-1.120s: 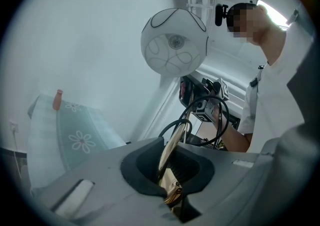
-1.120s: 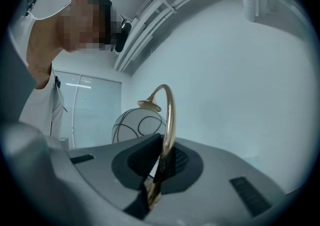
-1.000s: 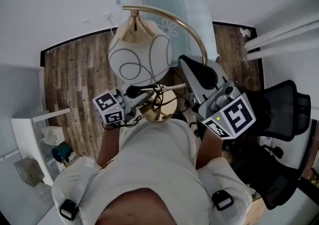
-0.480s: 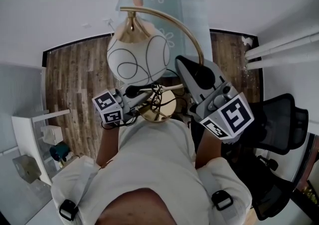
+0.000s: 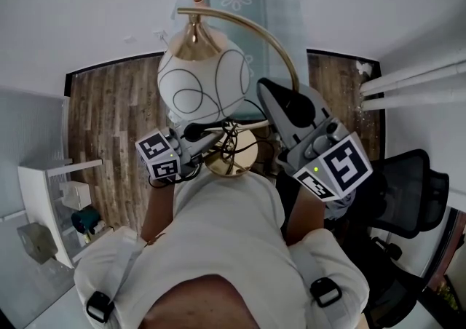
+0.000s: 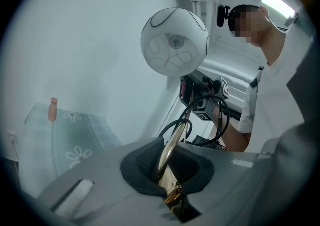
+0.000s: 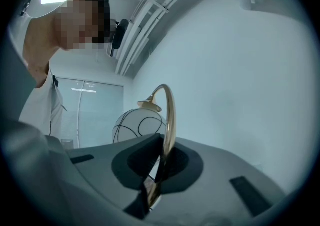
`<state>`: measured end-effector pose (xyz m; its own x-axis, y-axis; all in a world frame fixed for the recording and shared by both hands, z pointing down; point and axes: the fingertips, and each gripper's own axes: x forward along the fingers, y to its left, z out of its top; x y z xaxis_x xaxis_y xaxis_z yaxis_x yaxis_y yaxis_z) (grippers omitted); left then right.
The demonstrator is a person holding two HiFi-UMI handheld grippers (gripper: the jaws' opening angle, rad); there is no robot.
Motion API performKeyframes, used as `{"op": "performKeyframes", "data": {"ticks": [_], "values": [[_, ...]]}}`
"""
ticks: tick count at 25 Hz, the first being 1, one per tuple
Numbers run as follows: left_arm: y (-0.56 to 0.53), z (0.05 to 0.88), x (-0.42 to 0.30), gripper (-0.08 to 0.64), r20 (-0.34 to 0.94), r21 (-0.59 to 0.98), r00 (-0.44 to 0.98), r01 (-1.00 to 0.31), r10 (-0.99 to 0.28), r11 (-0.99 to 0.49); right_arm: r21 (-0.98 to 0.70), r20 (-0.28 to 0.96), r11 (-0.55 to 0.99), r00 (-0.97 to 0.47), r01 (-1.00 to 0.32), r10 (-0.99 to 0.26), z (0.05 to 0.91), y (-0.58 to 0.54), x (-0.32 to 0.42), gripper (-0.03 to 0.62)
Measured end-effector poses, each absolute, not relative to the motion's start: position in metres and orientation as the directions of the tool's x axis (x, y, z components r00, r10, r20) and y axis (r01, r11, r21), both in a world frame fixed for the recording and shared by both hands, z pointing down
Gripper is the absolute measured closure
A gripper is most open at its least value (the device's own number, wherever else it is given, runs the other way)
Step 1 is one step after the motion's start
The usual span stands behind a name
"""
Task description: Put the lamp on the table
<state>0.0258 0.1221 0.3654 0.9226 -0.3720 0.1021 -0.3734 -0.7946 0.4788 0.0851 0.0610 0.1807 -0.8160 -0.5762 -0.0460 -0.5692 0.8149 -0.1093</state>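
Clamping the lamp [image 5: 204, 87] by its brass arm, left gripper [image 6: 167, 169] and right gripper [image 7: 160, 164] seemingly held it mid-carry, needing a set-down on the table [image 5: 280, 22] ahead.

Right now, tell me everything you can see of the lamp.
The lamp is an arc type: a white globe shade with looping black lines hangs from a brass-coloured cap at the end of a curved brass-coloured arm rising from a round shiny base. A black cord loops near the base. It is upright, held in the air by the person's chest, not on the floral table. The left gripper and the right gripper are both shut on the arm.
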Motion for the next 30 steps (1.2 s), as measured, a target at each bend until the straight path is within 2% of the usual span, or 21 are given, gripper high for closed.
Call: {"op": "performKeyframes", "data": {"ticks": [30], "values": [[-0.051, 0.399, 0.021, 0.537, 0.105, 0.490, 0.935, -0.344, -0.338, -0.801, -0.118, 0.030, 0.776, -0.783, -0.620, -0.621, 0.217, -0.114, 0.082, 0.588]]}}
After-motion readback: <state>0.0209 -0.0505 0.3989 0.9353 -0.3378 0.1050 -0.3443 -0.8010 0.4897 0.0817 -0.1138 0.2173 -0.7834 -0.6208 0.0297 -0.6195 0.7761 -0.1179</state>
